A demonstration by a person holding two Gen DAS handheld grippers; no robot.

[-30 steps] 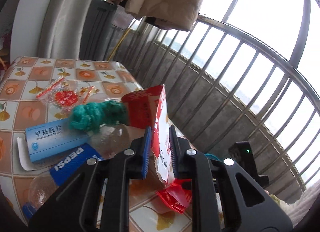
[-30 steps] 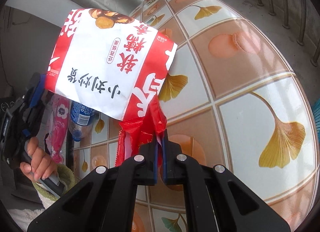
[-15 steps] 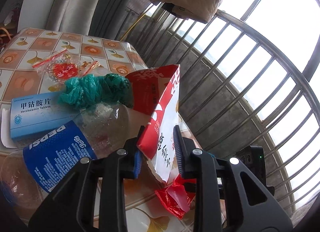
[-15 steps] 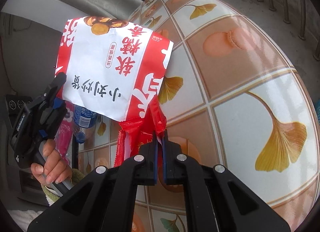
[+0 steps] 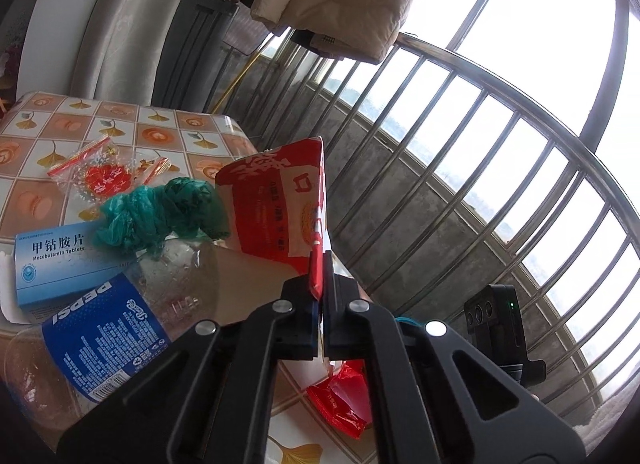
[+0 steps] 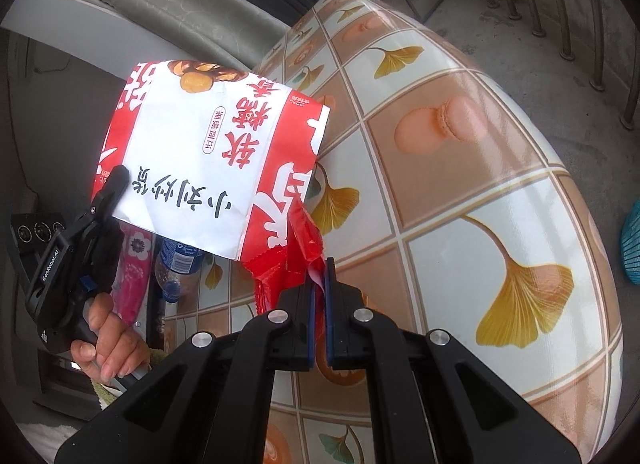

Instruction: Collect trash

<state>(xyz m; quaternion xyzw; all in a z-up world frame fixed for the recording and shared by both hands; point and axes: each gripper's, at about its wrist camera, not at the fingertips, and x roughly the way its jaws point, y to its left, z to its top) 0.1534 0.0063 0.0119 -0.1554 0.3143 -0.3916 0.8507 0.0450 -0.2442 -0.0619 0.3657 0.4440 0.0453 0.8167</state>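
The big red-and-white paper bag [image 6: 208, 167] hung above the table [image 6: 460, 191], its corner pinched in the left gripper [image 5: 320, 296]. The right gripper [image 6: 319, 284] clamped a small red wrapper [image 6: 288, 264], seemingly at the bag's mouth; thin pinches might tear or slip.

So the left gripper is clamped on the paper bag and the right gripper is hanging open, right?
Not quite. The left gripper is clamped on the paper bag, but the right gripper is shut on a red wrapper, as the right wrist view shows.
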